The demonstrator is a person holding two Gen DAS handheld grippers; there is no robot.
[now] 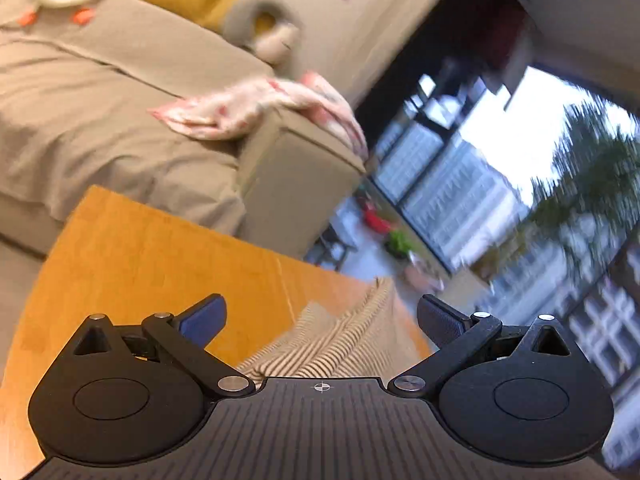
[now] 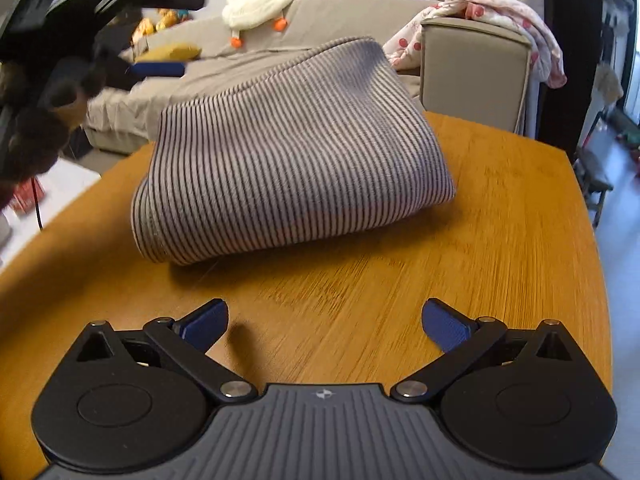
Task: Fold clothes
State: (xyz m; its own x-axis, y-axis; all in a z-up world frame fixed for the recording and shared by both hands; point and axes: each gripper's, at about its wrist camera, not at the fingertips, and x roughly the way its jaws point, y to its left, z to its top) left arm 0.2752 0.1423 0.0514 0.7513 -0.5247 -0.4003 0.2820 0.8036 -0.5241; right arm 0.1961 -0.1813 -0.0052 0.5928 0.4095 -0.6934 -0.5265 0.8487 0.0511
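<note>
Both hand-held grippers gape wide; folded striped garment (image 2: 292, 156) lies ahead of right hand-held gripper (image 2: 325, 320).

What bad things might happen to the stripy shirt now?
The striped garment sits loosely folded on the wooden table, its far edge near the table's rim, so a nudge might slide it off. Both the left gripper and right gripper are open and hold nothing, so the puffy fold may spring open.
</note>
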